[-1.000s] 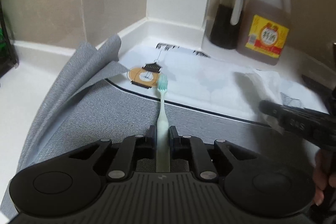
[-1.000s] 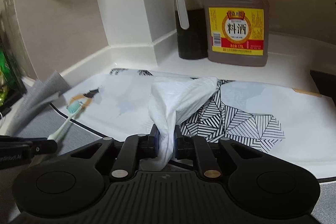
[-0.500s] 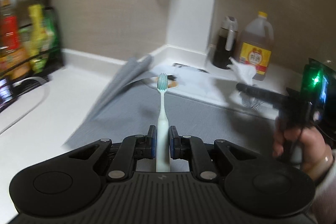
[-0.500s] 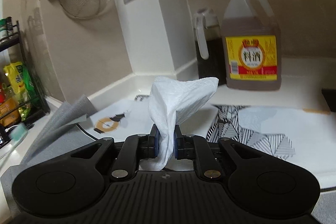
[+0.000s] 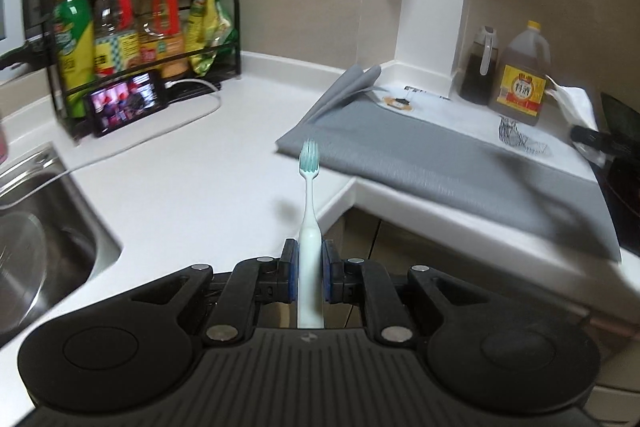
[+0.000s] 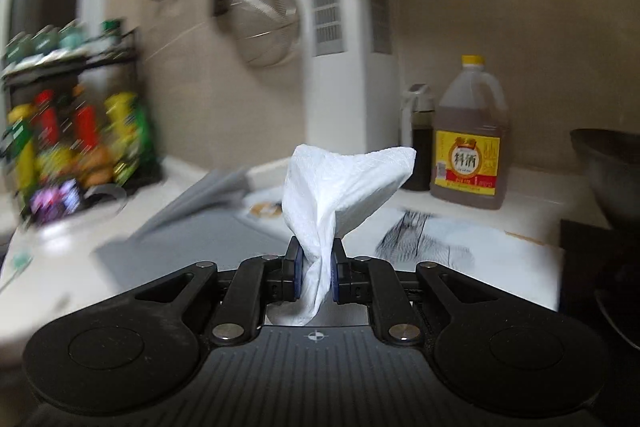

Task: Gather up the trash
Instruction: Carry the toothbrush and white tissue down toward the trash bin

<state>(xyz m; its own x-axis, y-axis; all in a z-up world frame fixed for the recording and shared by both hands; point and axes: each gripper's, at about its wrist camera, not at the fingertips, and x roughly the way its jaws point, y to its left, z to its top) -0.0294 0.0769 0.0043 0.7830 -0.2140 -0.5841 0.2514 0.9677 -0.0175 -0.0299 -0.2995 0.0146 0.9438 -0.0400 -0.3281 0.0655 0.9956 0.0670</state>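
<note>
While its blue pads are clamping the handle, the left gripper point(image 5: 310, 277) is holding a toothbrush point(image 5: 309, 227) upright, jaws nearly closed, bristles pointing up. Taking the grey mat point(image 5: 460, 167) as landmark, the toothbrush is hanging in front of its near left corner, off the counter edge. Left of the mat a sink point(image 5: 48, 227) is showing; behind the mat a cooking wine jug point(image 5: 520, 83) is standing.

Seen from the right wrist, the right gripper point(image 6: 316, 277) is pinching a white paper towel point(image 6: 340, 187), jaws almost shut on its bunched lower part, its top fanning out above the mat point(image 6: 200, 239).
</note>
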